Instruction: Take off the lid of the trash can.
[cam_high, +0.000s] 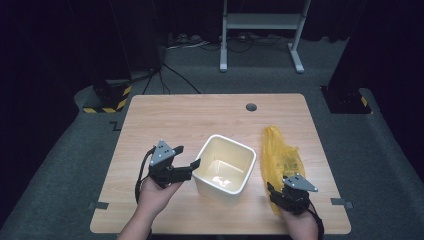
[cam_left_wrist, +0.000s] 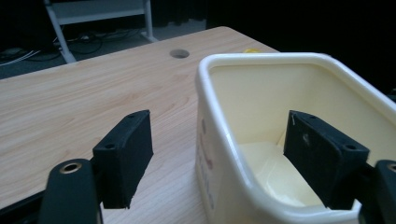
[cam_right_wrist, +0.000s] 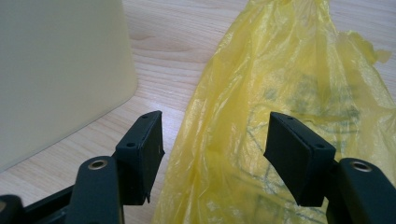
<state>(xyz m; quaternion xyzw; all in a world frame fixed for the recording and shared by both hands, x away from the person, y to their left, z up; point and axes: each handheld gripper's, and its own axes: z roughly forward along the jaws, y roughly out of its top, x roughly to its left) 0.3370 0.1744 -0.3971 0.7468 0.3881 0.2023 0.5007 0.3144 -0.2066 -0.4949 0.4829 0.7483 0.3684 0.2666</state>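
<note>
Straddling the near wall of the cream bin (cam_high: 224, 169) at centre frame in the high view, the left gripper (cam_high: 186, 167) stands open; the right gripper (cam_high: 280, 192), lower right, meets the yellow bag (cam_high: 280, 152). Left gripper view: jaws apart, one outside the wall, one inside, pads not pressing; bin (cam_left_wrist: 224, 140) empty. Right gripper view: jaws wide over the bag (cam_right_wrist: 280, 93), not pinching; bin wall (cam_right_wrist: 56, 70) upper left.

a wooden table (cam_high: 165, 120) with a round hole (cam_high: 251, 107), white frame (cam_high: 261, 22) behind.
</note>
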